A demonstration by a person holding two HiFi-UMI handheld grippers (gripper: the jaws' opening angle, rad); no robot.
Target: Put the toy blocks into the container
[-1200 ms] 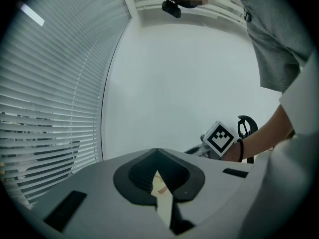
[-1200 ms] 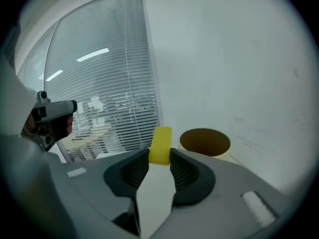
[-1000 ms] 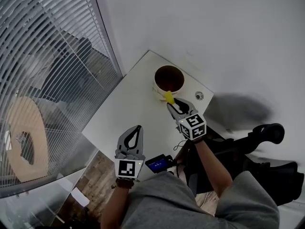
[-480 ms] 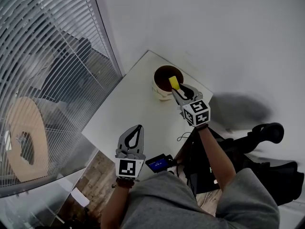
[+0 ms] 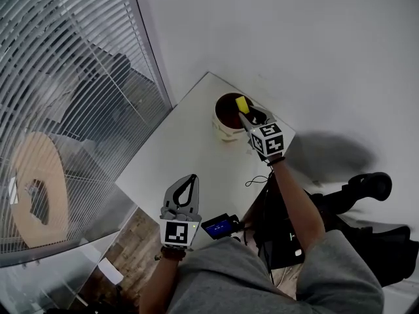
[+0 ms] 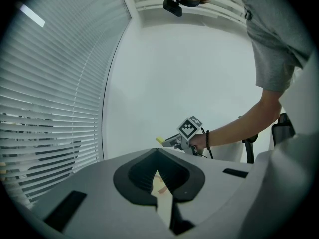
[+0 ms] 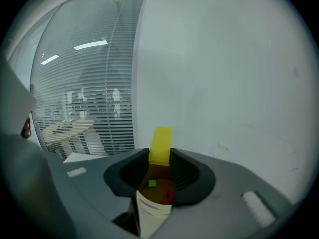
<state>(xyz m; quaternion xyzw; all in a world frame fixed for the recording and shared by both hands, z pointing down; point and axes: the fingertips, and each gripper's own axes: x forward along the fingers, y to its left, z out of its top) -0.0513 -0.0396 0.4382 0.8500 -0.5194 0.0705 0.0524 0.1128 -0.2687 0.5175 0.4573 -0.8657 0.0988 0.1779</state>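
1. The right gripper [image 7: 160, 158] is clamped on a yellow block [image 7: 160, 144], which sticks out past its jaw tips.
2. It holds the block above the open container [image 5: 220, 125]. I judge this is the position for dropping the block in.
3. A green block [image 7: 151, 183] and a red block [image 7: 168, 197] lie inside the container.
4. The container stands at the far corner of the table [image 5: 183, 156], near the wall.
5. The left gripper [image 5: 191, 176], jaws together and empty, rests at the near table edge, well apart from the work.
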